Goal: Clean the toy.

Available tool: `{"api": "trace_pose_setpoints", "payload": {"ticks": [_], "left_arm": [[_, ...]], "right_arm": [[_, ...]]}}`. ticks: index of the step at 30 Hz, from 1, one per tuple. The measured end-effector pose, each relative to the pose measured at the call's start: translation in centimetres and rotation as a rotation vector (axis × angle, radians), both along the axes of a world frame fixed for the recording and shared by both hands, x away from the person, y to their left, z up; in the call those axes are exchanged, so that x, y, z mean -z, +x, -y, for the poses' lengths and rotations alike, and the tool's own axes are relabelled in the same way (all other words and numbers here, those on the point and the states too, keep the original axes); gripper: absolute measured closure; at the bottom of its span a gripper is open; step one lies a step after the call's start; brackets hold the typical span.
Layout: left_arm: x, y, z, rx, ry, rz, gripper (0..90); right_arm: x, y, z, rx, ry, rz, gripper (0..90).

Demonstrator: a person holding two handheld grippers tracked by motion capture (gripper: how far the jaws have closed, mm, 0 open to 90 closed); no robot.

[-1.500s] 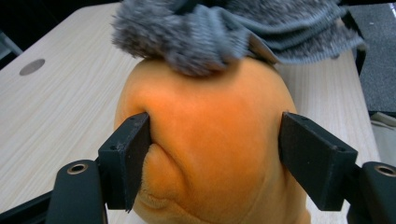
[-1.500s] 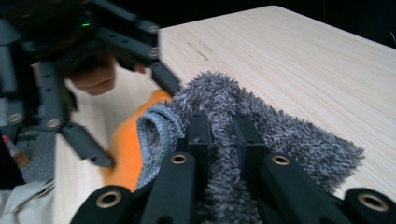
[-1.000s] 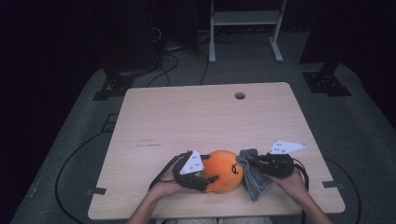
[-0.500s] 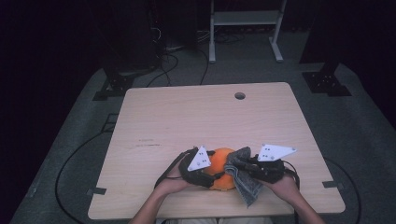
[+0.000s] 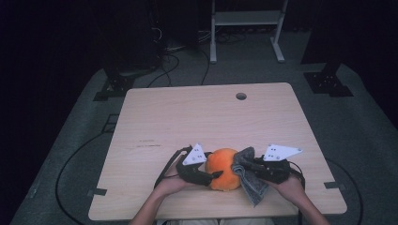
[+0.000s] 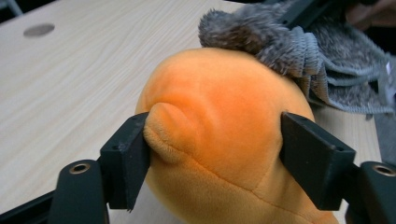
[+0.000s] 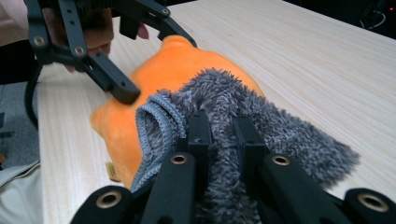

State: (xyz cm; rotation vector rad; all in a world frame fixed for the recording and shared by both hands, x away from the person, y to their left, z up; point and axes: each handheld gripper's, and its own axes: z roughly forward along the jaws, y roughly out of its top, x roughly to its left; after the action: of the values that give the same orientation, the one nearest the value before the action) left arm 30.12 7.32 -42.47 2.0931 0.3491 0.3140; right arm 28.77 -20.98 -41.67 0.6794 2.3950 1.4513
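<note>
Orange plush toy [image 5: 224, 168] sits low in the centre of the high view, near the table's [image 5: 197, 117] front edge. The left gripper [image 5: 213, 176] has its jaws pressed against the toy's two sides; in the left gripper view the pads dent the plush [image 6: 219, 135] at lower left and right of frame. These jaws have just been closing further, with the toy between them.

The right gripper [image 5: 248, 167] has its jaws drawn together and clamped on a grey fuzzy cloth [image 5: 251, 180]; in the right gripper view the pile bulges around both jaws at bottom centre. The cloth's [image 7: 261, 126] hemmed edge lies against the toy's [image 7: 140, 112] upper side, touching it.

Open room: the whole upper half of the tabletop is bare wood, apart from a small round hole [image 5: 241, 96] at upper right. Little margin remains between toy and front edge.
</note>
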Motion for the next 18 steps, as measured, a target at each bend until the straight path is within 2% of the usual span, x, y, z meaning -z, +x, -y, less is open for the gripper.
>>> {"api": "trace_pose_setpoints", "payload": {"ticks": [5,8,10,12,13,14,16,18], "left_arm": [[-0.1,-1.1,0.6,0.064,0.036,0.081,30.3],[-0.1,-1.3,0.5,0.071,0.049,0.101,30.0],[-0.1,-1.0,0.2,0.037,0.026,0.074,25.1],[0.0,-0.3,-0.1,-0.009,0.018,-0.004,15.6],[0.1,0.1,-0.1,-0.024,0.009,-0.058,14.1],[0.2,0.2,-0.1,-0.021,-0.004,-0.078,15.6],[0.2,-0.1,0.0,0.005,-0.015,-0.043,25.1],[0.1,-0.6,0.5,0.025,-0.003,0.009,29.5]], "right_arm": [[-1.4,-0.1,-1.7,-0.041,-0.007,0.034,79.4],[-1.8,0.2,-2.4,-0.054,-0.013,0.043,79.4],[-1.6,0.5,-2.5,-0.051,-0.01,0.033,79.4],[-1.3,0.5,-2.3,-0.043,-0.002,0.022,79.6],[-1.1,0.5,-2.1,-0.044,-0.001,0.019,79.6],[-1.0,0.5,-1.8,-0.04,-0.004,0.018,79.5],[-0.9,0.6,-1.3,-0.027,-0.009,0.012,79.6],[-1.0,0.9,-0.9,-0.012,-0.012,0.003,79.6]]}}
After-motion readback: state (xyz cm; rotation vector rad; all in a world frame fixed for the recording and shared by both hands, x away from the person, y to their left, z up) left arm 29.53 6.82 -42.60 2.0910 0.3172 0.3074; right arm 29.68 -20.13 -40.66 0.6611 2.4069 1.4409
